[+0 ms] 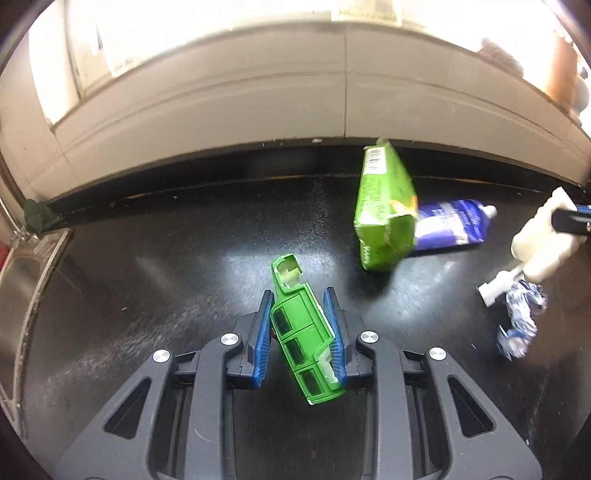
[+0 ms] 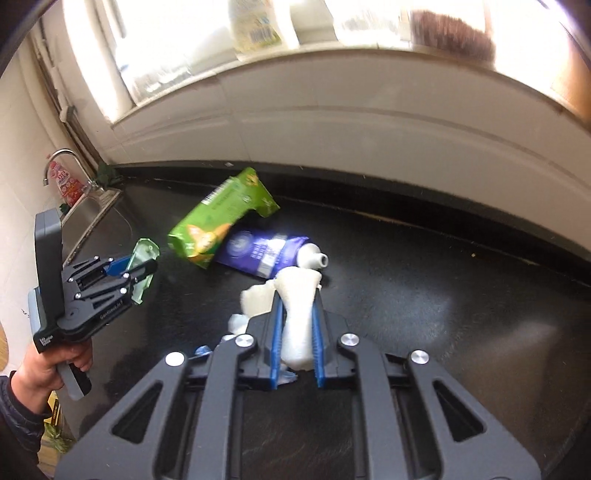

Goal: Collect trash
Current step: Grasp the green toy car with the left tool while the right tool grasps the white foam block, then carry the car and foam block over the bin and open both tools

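Observation:
My left gripper [image 1: 300,301] is shut on a green plastic piece [image 1: 303,339] with dark square windows, held above the black counter; the gripper also shows in the right wrist view [image 2: 142,266]. My right gripper [image 2: 297,301] is shut on a squashed white plastic bottle [image 2: 297,314]; the bottle also shows at the right of the left wrist view [image 1: 539,240]. A green carton [image 1: 384,206] [image 2: 218,221] lies partly over a purple-and-white tube [image 1: 450,225] [image 2: 269,251] on the counter. A crumpled blue-white wrapper [image 1: 521,321] lies below the white bottle.
A black countertop [image 1: 166,266] runs to a white tiled wall and window sill. A steel sink [image 1: 22,295] sits at the left, with a tap [image 2: 61,158] and a red bottle [image 2: 68,184]. Bottles stand on the sill [image 2: 255,26].

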`<state>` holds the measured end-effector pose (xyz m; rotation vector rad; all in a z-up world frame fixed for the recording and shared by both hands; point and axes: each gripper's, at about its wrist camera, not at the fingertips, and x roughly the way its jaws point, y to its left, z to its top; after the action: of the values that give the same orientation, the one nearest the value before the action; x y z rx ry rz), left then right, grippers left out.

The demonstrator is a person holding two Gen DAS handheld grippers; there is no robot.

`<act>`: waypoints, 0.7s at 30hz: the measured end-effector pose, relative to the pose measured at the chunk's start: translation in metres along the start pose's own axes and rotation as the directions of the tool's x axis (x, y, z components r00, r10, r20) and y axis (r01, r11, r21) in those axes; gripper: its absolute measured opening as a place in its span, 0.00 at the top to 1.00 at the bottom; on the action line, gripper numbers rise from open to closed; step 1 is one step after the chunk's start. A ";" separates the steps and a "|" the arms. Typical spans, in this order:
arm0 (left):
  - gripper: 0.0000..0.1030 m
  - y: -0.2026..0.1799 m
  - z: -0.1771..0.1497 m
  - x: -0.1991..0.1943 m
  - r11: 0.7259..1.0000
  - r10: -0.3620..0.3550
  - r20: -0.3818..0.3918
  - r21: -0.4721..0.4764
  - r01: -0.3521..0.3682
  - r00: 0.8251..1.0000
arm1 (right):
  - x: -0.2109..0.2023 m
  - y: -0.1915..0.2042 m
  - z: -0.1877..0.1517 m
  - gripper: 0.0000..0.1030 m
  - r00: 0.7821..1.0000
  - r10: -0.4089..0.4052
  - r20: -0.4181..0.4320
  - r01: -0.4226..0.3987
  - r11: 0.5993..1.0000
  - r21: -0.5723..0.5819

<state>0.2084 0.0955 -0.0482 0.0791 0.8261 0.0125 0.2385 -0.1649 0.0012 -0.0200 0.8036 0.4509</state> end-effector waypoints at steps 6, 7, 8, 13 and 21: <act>0.74 0.004 -0.016 -0.062 1.000 0.017 0.053 -0.003 -0.017 0.998 | -0.057 0.021 -0.001 0.87 0.997 0.002 0.078 0.000 1.000 -0.021; 0.74 0.008 -0.017 -0.066 1.000 0.019 0.055 -0.004 -0.019 0.998 | -0.064 0.026 -0.004 0.87 0.997 0.005 0.082 -0.002 1.000 -0.029; 0.74 0.010 -0.023 -0.079 1.000 0.030 0.063 -0.006 -0.029 0.998 | -0.074 0.035 -0.008 0.87 0.996 0.016 0.085 -0.012 0.999 -0.043; 0.74 0.031 -0.072 -0.137 0.997 0.069 0.076 -0.046 -0.066 0.995 | -0.099 0.091 -0.033 0.87 0.993 0.076 0.093 -0.065 0.991 -0.120; 0.74 0.095 -0.202 -0.236 0.969 0.184 0.060 -0.178 -0.170 0.981 | -0.094 0.250 -0.102 0.87 0.946 0.325 -0.011 -0.315 0.907 -0.281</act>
<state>-0.0981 0.1938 -0.0047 -0.0096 0.7363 0.2478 0.0122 0.0067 0.0330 -0.1439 0.7034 0.8737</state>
